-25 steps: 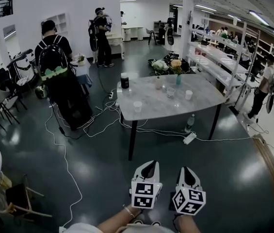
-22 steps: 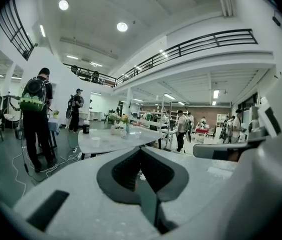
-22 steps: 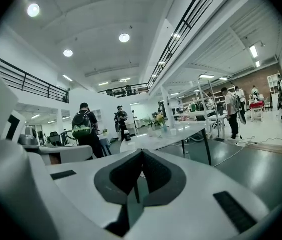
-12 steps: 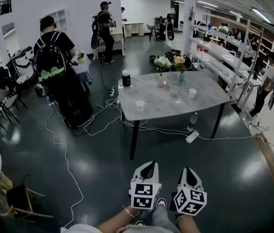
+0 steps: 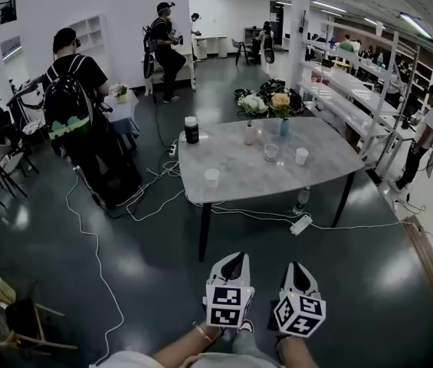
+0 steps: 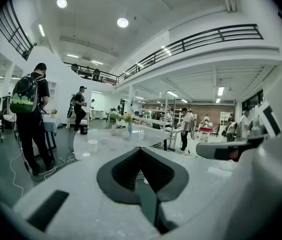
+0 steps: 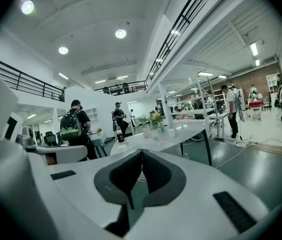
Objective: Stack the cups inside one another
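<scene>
Two white cups stand apart on the grey table [image 5: 239, 182]: one near its front left [image 5: 211, 177], one toward the right [image 5: 301, 156]. A clear glass [image 5: 270, 152] sits between them, further back. My left gripper [image 5: 234, 258] and right gripper [image 5: 295, 267] are side by side at the bottom of the head view, over the floor and well short of the table. Both are shut with nothing in them. The left gripper view shows its jaws [image 6: 141, 148] closed, with the near cup [image 6: 93, 144] far ahead. In the right gripper view the jaws [image 7: 141, 151] are closed too.
A black canister [image 5: 191, 129] and two vases of flowers [image 5: 251, 121] stand at the table's back. White cables [image 5: 162, 198] and a power strip [image 5: 300, 222] lie on the dark floor. A person with a backpack [image 5: 69, 98] stands left of the table. Shelving [image 5: 354, 98] runs along the right.
The table sits lower and closer in the head view than before. The person with the backpack has shifted left. Both grippers keep their place in the picture, still shut.
</scene>
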A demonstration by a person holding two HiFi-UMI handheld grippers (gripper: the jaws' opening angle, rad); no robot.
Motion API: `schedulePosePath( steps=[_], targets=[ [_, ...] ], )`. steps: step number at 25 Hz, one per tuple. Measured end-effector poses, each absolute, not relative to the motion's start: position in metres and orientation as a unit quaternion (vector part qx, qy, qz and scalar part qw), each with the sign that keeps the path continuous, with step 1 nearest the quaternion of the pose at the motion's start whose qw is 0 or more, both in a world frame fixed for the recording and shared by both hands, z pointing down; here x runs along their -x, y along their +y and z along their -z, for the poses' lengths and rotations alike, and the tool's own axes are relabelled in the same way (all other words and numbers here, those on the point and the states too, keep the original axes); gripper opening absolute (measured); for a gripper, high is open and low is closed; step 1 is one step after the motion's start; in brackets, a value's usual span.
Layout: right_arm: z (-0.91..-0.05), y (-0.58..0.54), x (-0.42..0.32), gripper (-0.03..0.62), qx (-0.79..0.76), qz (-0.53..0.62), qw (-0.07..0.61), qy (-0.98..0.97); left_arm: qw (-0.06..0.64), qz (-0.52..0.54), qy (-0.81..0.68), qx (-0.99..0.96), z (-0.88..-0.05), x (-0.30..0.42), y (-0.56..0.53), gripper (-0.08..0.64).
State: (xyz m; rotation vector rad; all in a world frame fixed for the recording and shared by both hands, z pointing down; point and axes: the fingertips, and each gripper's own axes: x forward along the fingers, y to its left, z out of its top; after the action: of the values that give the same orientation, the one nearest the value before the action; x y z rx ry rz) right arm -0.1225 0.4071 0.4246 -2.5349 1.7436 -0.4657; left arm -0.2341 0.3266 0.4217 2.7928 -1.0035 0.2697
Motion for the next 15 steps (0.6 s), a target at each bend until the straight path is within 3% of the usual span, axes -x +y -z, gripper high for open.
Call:
schedulePosePath(
  steps=[15],
  targets=[
    [-0.419, 0.351, 0.001, 0.008, 0.813, 0.156, 0.005, 0.561, 0.074, -0.1, -0.328, -0.936, -0.415, 0.107, 0.27, -0.006]
  ],
)
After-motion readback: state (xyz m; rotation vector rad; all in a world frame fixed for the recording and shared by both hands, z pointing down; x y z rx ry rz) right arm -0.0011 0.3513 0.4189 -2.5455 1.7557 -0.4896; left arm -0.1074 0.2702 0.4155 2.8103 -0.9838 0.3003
